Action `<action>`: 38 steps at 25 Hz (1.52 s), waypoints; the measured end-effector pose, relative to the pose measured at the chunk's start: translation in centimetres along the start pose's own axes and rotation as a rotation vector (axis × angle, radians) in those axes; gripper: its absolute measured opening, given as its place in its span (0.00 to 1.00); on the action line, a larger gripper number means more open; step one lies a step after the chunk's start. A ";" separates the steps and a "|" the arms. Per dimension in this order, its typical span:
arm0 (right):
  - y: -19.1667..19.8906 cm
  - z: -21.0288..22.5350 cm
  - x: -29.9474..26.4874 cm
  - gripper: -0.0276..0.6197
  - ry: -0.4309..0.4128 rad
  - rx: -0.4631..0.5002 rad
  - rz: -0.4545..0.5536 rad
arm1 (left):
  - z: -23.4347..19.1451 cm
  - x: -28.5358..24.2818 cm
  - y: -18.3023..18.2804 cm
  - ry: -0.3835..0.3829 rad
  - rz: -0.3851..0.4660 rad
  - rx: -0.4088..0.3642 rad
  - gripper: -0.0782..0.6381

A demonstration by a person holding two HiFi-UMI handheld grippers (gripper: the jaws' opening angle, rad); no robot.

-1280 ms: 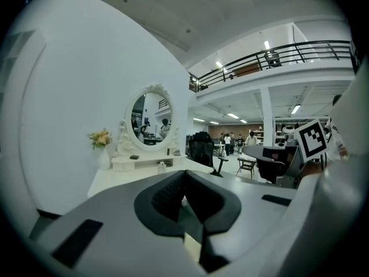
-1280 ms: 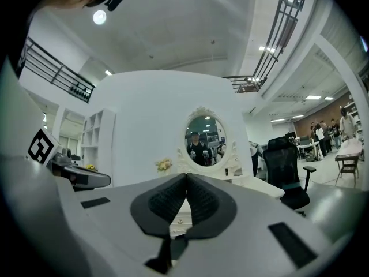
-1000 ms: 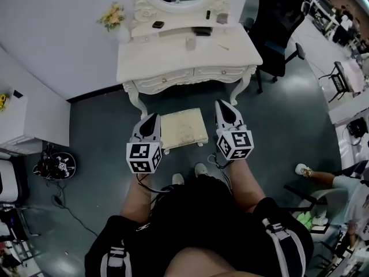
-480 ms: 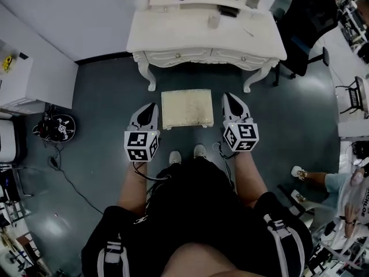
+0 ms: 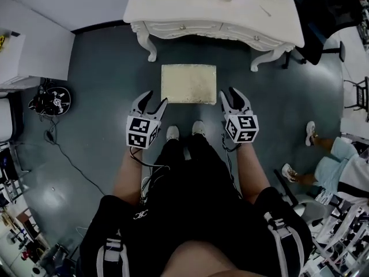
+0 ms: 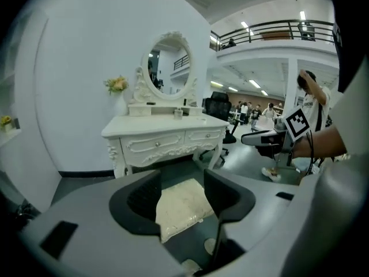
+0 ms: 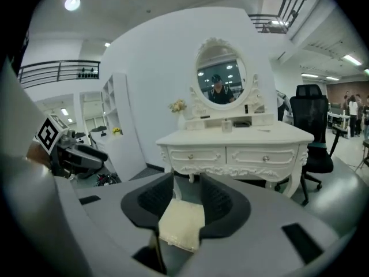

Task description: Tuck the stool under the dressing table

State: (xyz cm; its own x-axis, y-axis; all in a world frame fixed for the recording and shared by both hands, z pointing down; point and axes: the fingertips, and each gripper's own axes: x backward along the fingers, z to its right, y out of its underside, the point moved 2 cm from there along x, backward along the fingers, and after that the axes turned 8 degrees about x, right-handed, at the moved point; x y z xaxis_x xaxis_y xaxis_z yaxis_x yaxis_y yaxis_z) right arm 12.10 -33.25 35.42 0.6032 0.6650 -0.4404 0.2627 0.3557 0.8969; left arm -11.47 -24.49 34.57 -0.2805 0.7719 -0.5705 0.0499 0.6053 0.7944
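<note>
Both tools are sitting lower than a second ago, flanking the stool's near edge, and their jaws have just been opening with nothing between the pads.

Head view: the left tool is standing released just beside the stool's 7 o'clock corner. The right tool is standing released, less widely, just beside its 4 o'clock corner. Whether either is touching the stool cannot be told. The stool is resting on the floor at 6 o'clock of the white dressing worktop, fully outside it. The person's shoes are standing at 6 o'clock of the stool.

Left gripper view: the left tool is gaping, its pads gripping nothing. The stool is showing through the gap, and the worktop and oval mirror are standing at 12 o'clock.

Right gripper view: the right tool is likewise empty. The stool is lying beyond the pads, with the worktop behind it and a black office chair at 3 o'clock.
</note>
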 end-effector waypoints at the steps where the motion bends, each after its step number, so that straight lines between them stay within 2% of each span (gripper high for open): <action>1: 1.4 0.2 -0.6 0.29 -0.005 -0.004 -0.025 | -0.3 -0.8 1.2 0.000 -0.026 -0.007 0.43; 5: 7.0 0.8 -2.8 0.31 -0.029 -0.012 -0.133 | -1.3 -4.1 6.9 0.003 -0.138 -0.006 0.44; 11: 14.5 1.5 -6.9 0.31 -0.074 0.005 -0.238 | -3.2 -8.9 14.1 0.003 -0.228 0.018 0.44; 15: 19.5 1.7 -9.5 0.33 -0.117 0.037 -0.293 | -4.8 -12.2 18.3 -0.001 -0.248 0.003 0.45; 22: 29.3 3.2 -13.3 0.38 -0.214 0.158 -0.399 | -7.6 -18.4 25.8 -0.024 -0.267 -0.046 0.46; 27: 35.6 3.5 -15.9 0.39 -0.234 0.199 -0.377 | -9.9 -22.2 32.1 -0.016 -0.272 -0.091 0.46; 33: 43.6 2.3 -18.3 0.42 -0.248 0.239 -0.281 | -13.3 -25.8 40.0 -0.011 -0.185 -0.117 0.46; 38: 48.0 1.7 -20.2 0.42 -0.168 0.346 -0.173 | -15.3 -28.7 45.0 0.030 -0.091 -0.142 0.47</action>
State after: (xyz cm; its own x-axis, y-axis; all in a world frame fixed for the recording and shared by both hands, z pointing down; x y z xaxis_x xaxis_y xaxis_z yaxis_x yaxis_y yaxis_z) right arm 13.80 -30.71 87.41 0.6343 0.4886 -0.5991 0.5914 0.1923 0.7831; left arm -15.81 -22.36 89.87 -0.3063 0.7079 -0.6364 -0.1118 0.6372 0.7626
